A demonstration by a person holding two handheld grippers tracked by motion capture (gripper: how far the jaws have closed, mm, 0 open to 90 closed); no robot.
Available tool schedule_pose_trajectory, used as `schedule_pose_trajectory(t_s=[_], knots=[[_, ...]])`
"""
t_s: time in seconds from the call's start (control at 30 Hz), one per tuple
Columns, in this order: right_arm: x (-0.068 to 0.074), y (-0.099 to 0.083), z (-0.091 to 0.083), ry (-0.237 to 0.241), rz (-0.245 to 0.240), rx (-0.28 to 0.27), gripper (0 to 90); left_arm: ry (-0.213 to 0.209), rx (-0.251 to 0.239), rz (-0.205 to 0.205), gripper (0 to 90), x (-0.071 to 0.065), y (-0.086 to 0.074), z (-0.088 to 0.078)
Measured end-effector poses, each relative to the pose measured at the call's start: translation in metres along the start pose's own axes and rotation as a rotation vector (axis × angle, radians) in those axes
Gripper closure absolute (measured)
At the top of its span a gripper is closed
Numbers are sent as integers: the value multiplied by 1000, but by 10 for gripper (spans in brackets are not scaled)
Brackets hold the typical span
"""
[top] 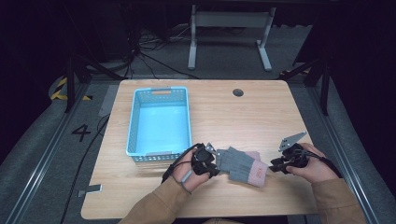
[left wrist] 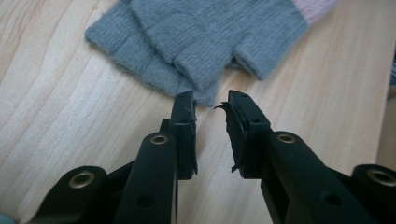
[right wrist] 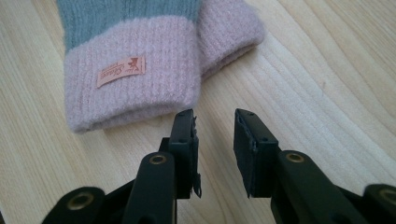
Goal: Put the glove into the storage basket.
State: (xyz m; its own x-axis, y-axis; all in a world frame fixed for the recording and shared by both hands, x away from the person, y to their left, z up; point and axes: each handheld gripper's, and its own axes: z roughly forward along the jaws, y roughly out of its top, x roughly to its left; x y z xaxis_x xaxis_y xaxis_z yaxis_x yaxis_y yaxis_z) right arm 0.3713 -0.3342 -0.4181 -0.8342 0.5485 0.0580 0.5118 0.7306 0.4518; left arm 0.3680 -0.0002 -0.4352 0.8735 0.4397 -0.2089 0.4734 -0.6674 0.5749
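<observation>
Right of the perforated light-blue plastic basket (top: 159, 122) we have the stacked grey knitted gloves with pink cuffs (top: 243, 165). We judge a pick-up is starting: left gripper (left wrist: 211, 103) and right gripper (right wrist: 214, 120) stand parted, empty, just short of opposite ends; next they must close on fabric.

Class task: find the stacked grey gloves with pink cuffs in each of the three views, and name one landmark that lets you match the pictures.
High view: the gloves lie near the table's front edge, between the two tongs.
Left gripper view: the gloves fill the top, grey fingertips just ahead of the open jaws.
Right gripper view: the gloves sit top left, cuffs toward the jaws.
Shared landmark: the pink cuff.
</observation>
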Motion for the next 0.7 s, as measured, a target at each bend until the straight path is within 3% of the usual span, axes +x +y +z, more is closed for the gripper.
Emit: schedule_pose_trajectory(t_s=[0.17, 0.4, 0.6, 0.7], knots=[[0, -2, 1, 10, -4, 22, 697, 3, 16, -15, 731, 3, 4, 11], [5, -1, 1, 31, -19, 8, 696, -13, 51, -11, 722, 2, 7, 18], [8, 3, 4, 43, -38, -6, 697, 0, 64, -5, 712, 2, 8, 20], [9, 4, 4, 38, -48, -6, 702, 13, 61, -20, 712, 2, 8, 20]])
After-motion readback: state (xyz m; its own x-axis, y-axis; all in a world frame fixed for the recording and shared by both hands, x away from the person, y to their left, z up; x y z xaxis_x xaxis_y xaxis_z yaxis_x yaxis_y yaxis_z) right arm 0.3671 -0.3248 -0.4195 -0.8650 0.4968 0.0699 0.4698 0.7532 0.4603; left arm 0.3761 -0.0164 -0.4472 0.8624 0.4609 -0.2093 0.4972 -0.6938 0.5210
